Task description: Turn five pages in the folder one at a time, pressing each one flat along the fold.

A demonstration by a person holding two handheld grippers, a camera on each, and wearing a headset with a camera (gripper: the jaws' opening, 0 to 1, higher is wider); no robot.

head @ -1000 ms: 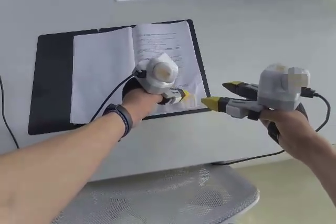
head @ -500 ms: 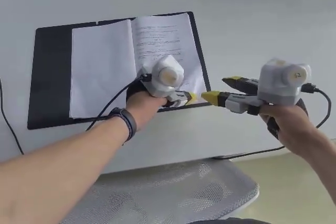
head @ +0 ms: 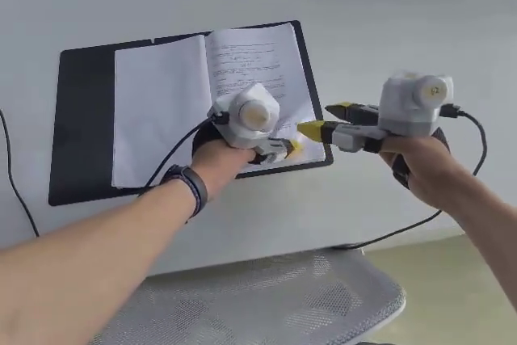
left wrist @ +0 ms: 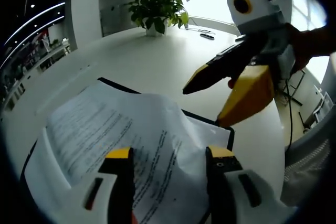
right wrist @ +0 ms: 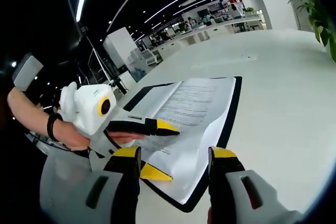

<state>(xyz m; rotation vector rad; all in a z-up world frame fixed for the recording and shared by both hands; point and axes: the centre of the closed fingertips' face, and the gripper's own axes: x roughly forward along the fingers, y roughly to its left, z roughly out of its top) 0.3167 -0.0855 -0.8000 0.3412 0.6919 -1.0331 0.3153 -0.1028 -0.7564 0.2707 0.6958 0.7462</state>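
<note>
Head view: left hand-held gripper (head: 287, 149), right hand-held gripper (head: 321, 118) released; thin white page (head: 250, 62) curled.

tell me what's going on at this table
A person holds a claw in each hand at an open folder on a white table. The left claw sits at the lower right corner of the printed page, jaws apart, the sheet curling up there. The right claw, also open, points in from the folder's right edge.
</note>
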